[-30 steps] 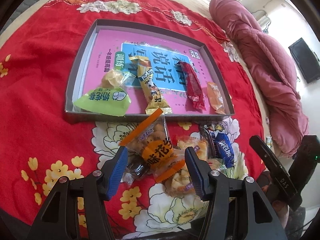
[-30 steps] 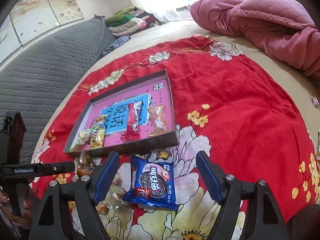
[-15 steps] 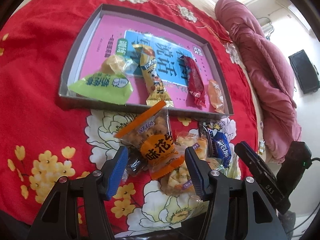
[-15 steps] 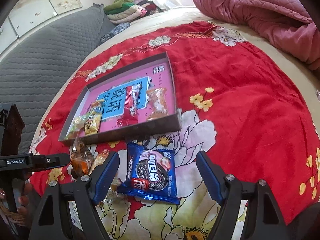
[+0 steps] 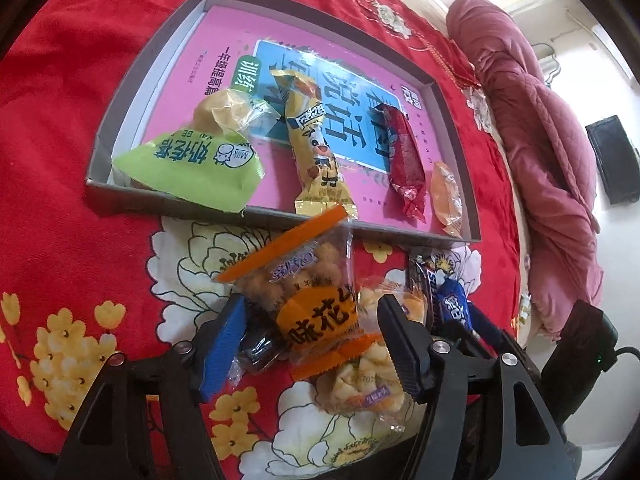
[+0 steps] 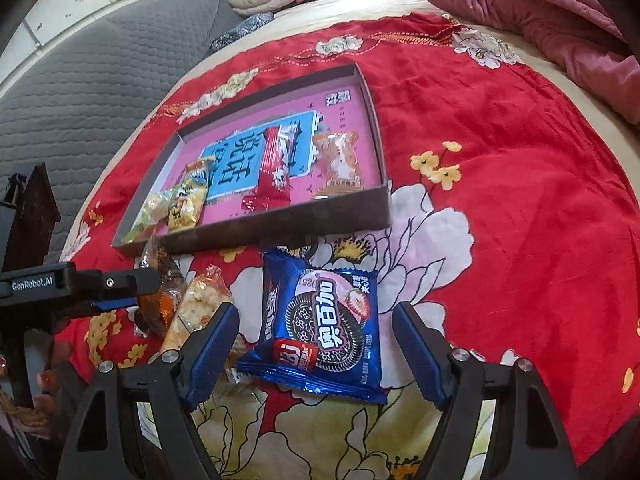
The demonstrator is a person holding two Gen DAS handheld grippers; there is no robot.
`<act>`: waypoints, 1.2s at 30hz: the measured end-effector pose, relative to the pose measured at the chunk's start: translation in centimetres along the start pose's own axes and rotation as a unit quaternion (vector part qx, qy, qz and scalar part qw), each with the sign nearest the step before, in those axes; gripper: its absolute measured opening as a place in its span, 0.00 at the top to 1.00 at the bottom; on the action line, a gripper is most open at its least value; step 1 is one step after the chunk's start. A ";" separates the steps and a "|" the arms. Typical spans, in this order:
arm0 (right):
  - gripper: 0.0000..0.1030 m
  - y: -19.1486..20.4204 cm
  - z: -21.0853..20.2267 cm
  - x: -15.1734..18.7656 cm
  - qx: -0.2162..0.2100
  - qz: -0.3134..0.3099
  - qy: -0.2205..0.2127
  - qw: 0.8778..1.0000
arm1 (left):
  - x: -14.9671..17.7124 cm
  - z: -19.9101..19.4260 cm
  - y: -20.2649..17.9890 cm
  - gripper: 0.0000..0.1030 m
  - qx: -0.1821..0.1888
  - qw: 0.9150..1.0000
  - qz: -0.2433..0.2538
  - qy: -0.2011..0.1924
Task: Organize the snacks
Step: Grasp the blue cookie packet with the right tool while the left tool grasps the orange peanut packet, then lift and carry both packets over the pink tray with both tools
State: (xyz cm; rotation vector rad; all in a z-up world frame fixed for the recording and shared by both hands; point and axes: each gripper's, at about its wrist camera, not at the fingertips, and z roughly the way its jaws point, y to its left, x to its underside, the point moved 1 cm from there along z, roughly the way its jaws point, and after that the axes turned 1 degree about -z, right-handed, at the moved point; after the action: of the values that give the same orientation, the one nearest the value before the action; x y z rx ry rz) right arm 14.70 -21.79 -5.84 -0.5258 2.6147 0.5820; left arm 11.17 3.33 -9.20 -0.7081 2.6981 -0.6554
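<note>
My peanut bag (image 5: 308, 300) covers most of a dark candy (image 5: 258, 347); its label I can't read.

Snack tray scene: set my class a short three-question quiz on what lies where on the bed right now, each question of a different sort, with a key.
1. True or false: the blue cookie packet lies inside the tray.
2. Multiple choice: the snack between the left tool's fingers is A) the green milk-candy packet B) the orange-striped peanut bag C) the red wrapper.
3. Fill in: the tray rests on a ____ floral cloth.

Key: 1 false: it lies on the cloth in front of the tray, between the right tool's open fingers. 2 B; the jaws are opening, not pressing it. 3 red.
</note>
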 end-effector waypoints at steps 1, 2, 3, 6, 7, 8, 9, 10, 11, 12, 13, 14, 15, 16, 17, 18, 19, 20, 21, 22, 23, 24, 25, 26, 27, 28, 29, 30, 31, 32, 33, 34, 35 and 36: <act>0.24 0.0 0.2 0.0 0.000 0.001 0.003 1.000 | -0.1 0.1 0.0 0.33 -0.002 1.000 -0.001 0.001; 0.24 -0.1 0.4 0.0 -0.002 0.003 0.006 1.000 | -0.1 0.3 0.0 0.33 -0.003 1.000 -0.002 0.003; 0.24 -0.2 0.5 0.1 -0.004 0.006 0.008 1.000 | -0.2 0.5 0.0 0.33 -0.002 1.000 -0.003 0.004; 0.38 -0.6 0.6 0.1 -0.012 0.020 0.010 1.000 | -0.5 0.9 -0.3 0.33 -0.002 1.000 -0.006 0.006; 0.41 -0.8 0.7 0.1 -0.015 0.026 0.011 0.999 | -0.5 1.0 -0.4 0.33 -0.002 1.000 -0.006 0.005; 0.42 -1.0 0.8 0.1 -0.018 0.028 0.013 0.999 | -0.6 1.2 -0.6 0.33 -0.004 1.000 -0.006 0.005; 0.42 -1.0 0.8 0.1 -0.019 0.029 0.013 0.999 | -0.7 1.3 -0.7 0.33 -0.005 1.000 -0.006 0.005; 0.43 -1.0 0.8 0.1 -0.020 0.029 0.013 0.999 | -0.7 1.4 -0.8 0.33 -0.004 1.000 -0.005 0.004; 0.44 -1.0 0.8 0.0 -0.022 0.029 0.013 0.999 | -0.8 1.5 -0.9 0.33 -0.004 1.000 -0.005 0.003; 0.44 -1.0 0.8 0.0 -0.023 0.029 0.013 0.999 | -0.8 1.6 -1.0 0.34 -0.005 1.000 -0.006 0.002; 0.45 -1.0 0.8 0.0 -0.026 0.030 0.013 0.999 | -0.8 1.7 -1.0 0.35 -0.003 1.000 -0.007 0.001; 0.45 -1.1 0.8 0.0 -0.028 0.031 0.014 0.999 | -0.8 1.8 -0.9 0.35 -0.002 1.000 -0.011 0.001; 0.45 -1.1 0.8 0.0 -0.030 0.032 0.014 0.999 | -0.8 1.8 -0.8 0.35 0.000 1.000 -0.016 0.000; 0.46 -1.2 0.7 0.0 -0.034 0.035 0.013 0.999 | -0.9 1.8 -0.8 0.35 0.001 1.000 -0.017 0.000; 0.46 -1.3 0.7 0.1 -0.036 0.038 0.013 0.999 | -0.8 1.8 -0.7 0.35 -0.001 1.000 -0.016 -0.002; 0.46 -1.4 0.7 0.1 -0.038 0.040 0.013 0.998 | -0.8 1.8 -0.6 0.39 -0.003 1.000 -0.016 -0.003; 0.46 -1.4 0.6 0.1 -0.040 0.042 0.011 0.998 | -0.7 1.8 -0.6 0.46 -0.008 1.000 -0.015 -0.005; 0.46 -1.5 0.6 0.1 -0.041 0.043 0.010 0.998 | -0.7 1.8 -0.5 0.50 -0.010 1.000 -0.015 -0.007; 0.46 -1.4 0.5 0.0 -0.041 0.043 0.008 0.998 | -0.7 1.7 -0.4 0.51 -0.008 1.000 -0.015 -0.007; 0.46 -1.4 0.4 0.0 -0.042 0.044 0.006 0.998 | -0.6 1.7 -0.3 0.51 -0.004 1.000 -0.015 -0.007; 0.46 -1.5 0.3 0.0 -0.043 0.045 0.004 0.998 | -0.6 1.6 -0.3 0.52 -0.002 1.000 -0.014 -0.008; 0.46 -1.5 0.2 0.0 -0.044 0.047 0.001 0.998 | -0.5 1.5 -0.3 0.53 -0.001 1.000 -0.012 -0.009; 0.46 -1.6 0.1 -0.1 -0.046 0.049 -0.001 0.998 | -0.5 1.4 -0.3 0.54 0.001 1.000 -0.009 -0.010; 0.46 -1.7 0.0 -0.1 -0.046 0.051 -0.003 0.998 | -0.4 1.2 -0.3 0.54 0.003 1.000 -0.006 -0.011; 0.46 -1.8 -0.1 -0.1 -0.047 0.052 -0.005 0.998 | -0.3 1.1 -0.3 0.55 0.004 1.000 -0.004 -0.012; 0.46 -1.8 -0.2 -0.1 -0.049 0.054 -0.008 0.997 | -0.2 0.9 -0.3 0.55 0.004 1.000 -0.002 -0.014; 0.47 -1.8 -0.3 -0.1 -0.051 0.056 -0.011 0.997 | -0.2 0.7 -0.4 0.55 0.003 1.000 0.001 -0.015; 0.47 -1.9 -0.4 -0.2 -0.052 0.057 -0.012 0.997 | -0.1 0.5 -0.5 0.55 0.003 1.000 0.005 -0.016; 0.47 -1.9 -0.5 -0.2 -0.054 0.058 -0.015 0.997 | 0.0 0.4 -0.6 0.56 0.003 1.000 0.008 -0.019; 0.47 -1.9 -0.6 -0.2 -0.055 0.059 -0.018 0.997 | 0.1 0.1 -0.7 0.56 0.004 1.000 0.011 -0.021; 0.47 -1.9 -0.9 -0.3 -0.058 0.060 -0.023 0.996 | 0.1 -0.1 -0.8 0.56 0.004 1.000 0.014 -0.022; 0.47 -1.9 -1.1 -0.4 -0.061 0.059 -0.028 0.996 | 0.2 -0.3 -0.9 0.56 0.005 1.000 0.016 -0.025; 0.47 -1.8 -1.2 -0.4 -0.064 0.059 -0.032 0.996 | 0.2 -0.5 -1.0 0.57 0.005 0.999 0.019 -0.026; 0.47 -1.7 -1.4 -0.5 -0.067 0.057 -0.038 0.995 | 0.2 -0.8 -1.2 0.57 0.006 0.999 0.023 -0.030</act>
State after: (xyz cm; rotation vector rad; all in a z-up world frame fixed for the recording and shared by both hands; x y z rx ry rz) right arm 15.45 -23.74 -4.94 -0.3885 2.5582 0.8018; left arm 11.18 2.60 -7.95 -0.6496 2.6455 -0.6291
